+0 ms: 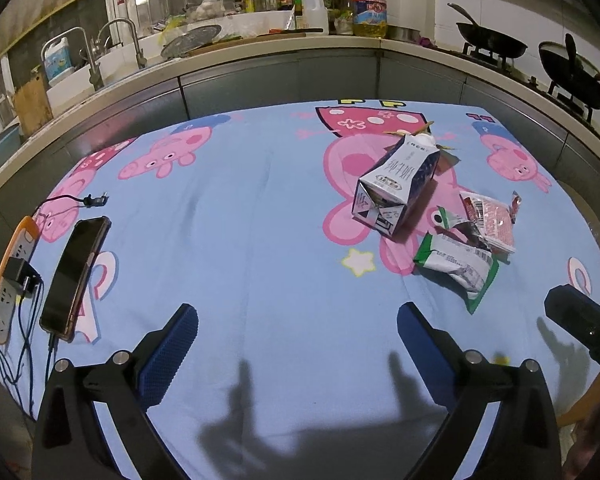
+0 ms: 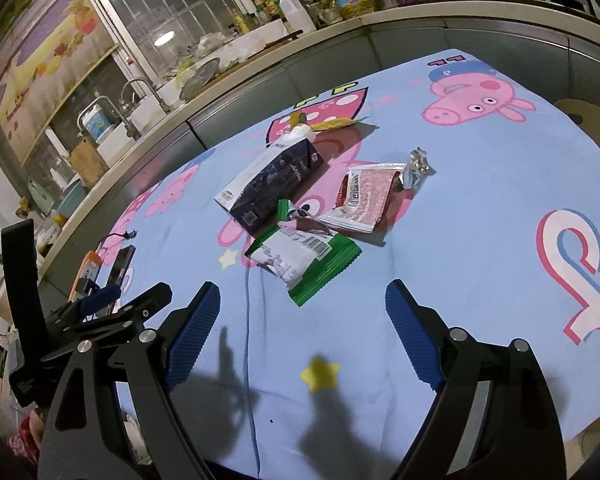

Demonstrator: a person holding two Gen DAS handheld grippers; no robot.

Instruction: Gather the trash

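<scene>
Both sets of jaws stand wide apart and hold nothing. The right gripper [image 2: 302, 332] hovers low over the desk [image 2: 440, 264], which is covered in a blue cartoon-pig cloth, with the trash just ahead of it. The left gripper [image 1: 298, 344] hovers over bare cloth, the trash ahead and to its right.

Nearest is a green snack wrapper [image 2: 304, 258], torn open, flat and crinkly. It is likely very light and slippery, so pinching a raised edge looks safest. Touching it is a red-and-white wrapper [image 2: 364, 198], with a small crumpled foil scrap [image 2: 418, 168] just beside that. Behind lies a milk carton [image 2: 268, 182] on its side, stiffer, probably empty, graspable across its narrow faces.

Open cloth surrounds the pile. Well apart at the desk's left edge lie a phone [image 1: 76, 276] and an orange power strip [image 1: 8, 280] with cables. A kitchen counter [image 1: 340, 46] runs behind.
</scene>
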